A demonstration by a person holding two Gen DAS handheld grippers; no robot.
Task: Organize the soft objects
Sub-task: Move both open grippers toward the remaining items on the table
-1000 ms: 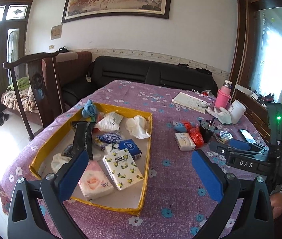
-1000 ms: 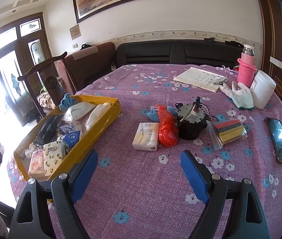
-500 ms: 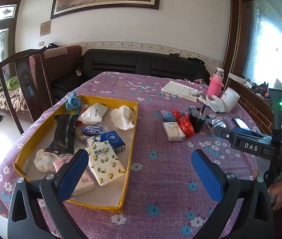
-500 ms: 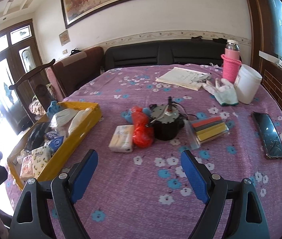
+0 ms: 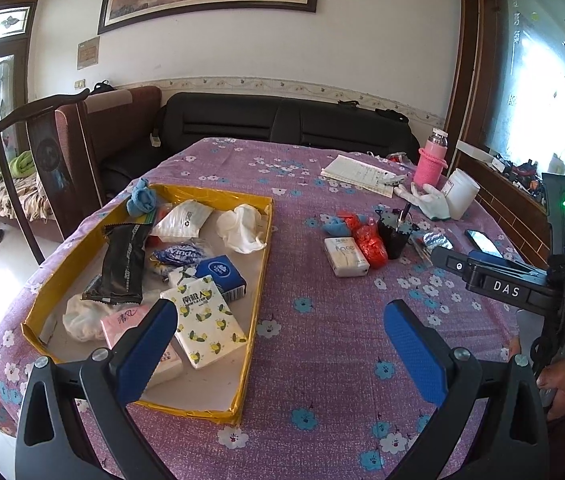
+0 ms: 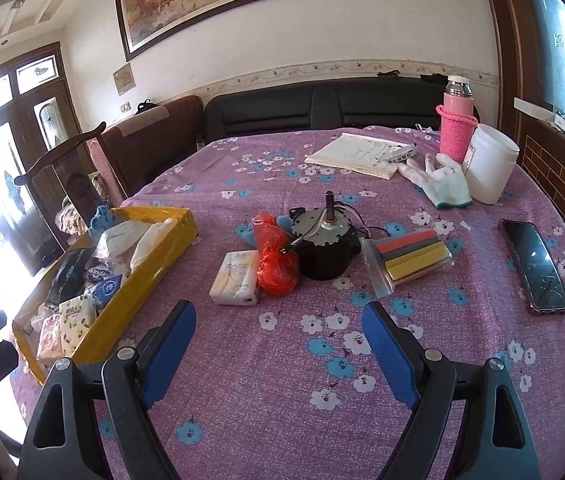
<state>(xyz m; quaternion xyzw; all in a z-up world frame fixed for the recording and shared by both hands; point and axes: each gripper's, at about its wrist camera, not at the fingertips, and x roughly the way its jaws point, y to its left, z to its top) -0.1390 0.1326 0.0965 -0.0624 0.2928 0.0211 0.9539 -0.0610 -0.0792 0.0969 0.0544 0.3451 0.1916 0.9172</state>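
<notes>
Both wrist cameras are looking from the near bench [image 5: 322, 360] edge toward the far sofa [image 5: 282, 124]; left view is sitting nearer the yellow tray [image 5: 260, 280], both sharing tray [image 6: 150, 284] and tissue pack [image 6: 236, 278].

Left hand-held gripper [image 5: 282, 334] raised, fingers spread wide; right hand-held gripper [image 6: 280, 336] likewise, gripping nothing

A table [image 6: 266, 364] under purple flowered cloth carries a yellow tray [image 6: 154, 272] at 9 o'clock, a white tissue pack [image 6: 236, 278], red bag [image 6: 274, 258] and black motor [image 6: 324, 246] at centre, and a phone [image 6: 536, 266] at 3 o'clock.
</notes>
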